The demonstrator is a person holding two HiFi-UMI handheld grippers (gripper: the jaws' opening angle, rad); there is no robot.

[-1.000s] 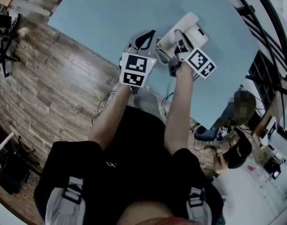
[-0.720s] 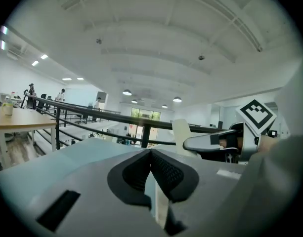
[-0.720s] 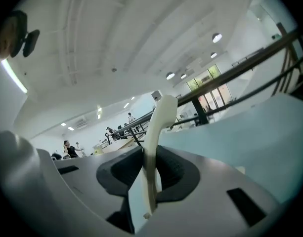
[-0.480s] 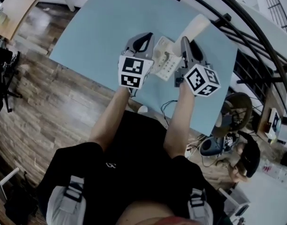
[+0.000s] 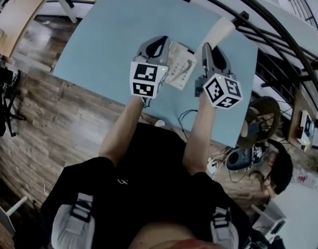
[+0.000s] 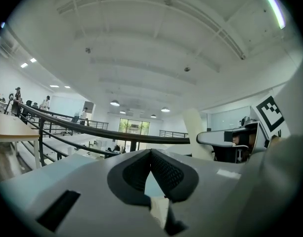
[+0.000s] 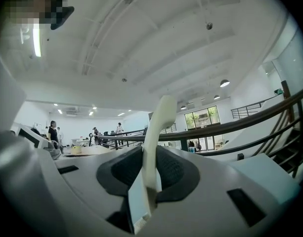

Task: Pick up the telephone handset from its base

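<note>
Right gripper [image 5: 207, 50] is clamped on the handset [image 5: 219, 31]. In the right gripper view the jaws are pinched in on both sides of the cream bar [image 7: 158, 132], which stands straight up btwn the pads and pokes well past the tips. From the head view we've got it off the base [image 5: 180, 65], angled up and away to the right over the table [image 5: 112, 30], with the base flat btwn the two grippers.

Left gripper [image 5: 159, 41] sits just beside the base's left edge. In its own view the tips [image 6: 151, 154] are closed against each other w/ nothing held. There's a pale sliver low in the gap and we can't say what it is.

Handling, as we read it: hollow plastic shell, so light and stiff, no give under the pads. It's smooth tho, so prob slippery. The grip looks to be toward one end, not the middle, so the long free part could lever and swivel in the jaws. We'd rather hold the narrow middle shaft, across the thin dimension, firm but not crushing. We can't make out a cord, so we'd watch for a tug on the base.

Writing: no brand or label legible. Keypad on the base is too small to read. Only the b/w square markers on the cubes [image 5: 144, 79], and those are patterns, not text.
</note>
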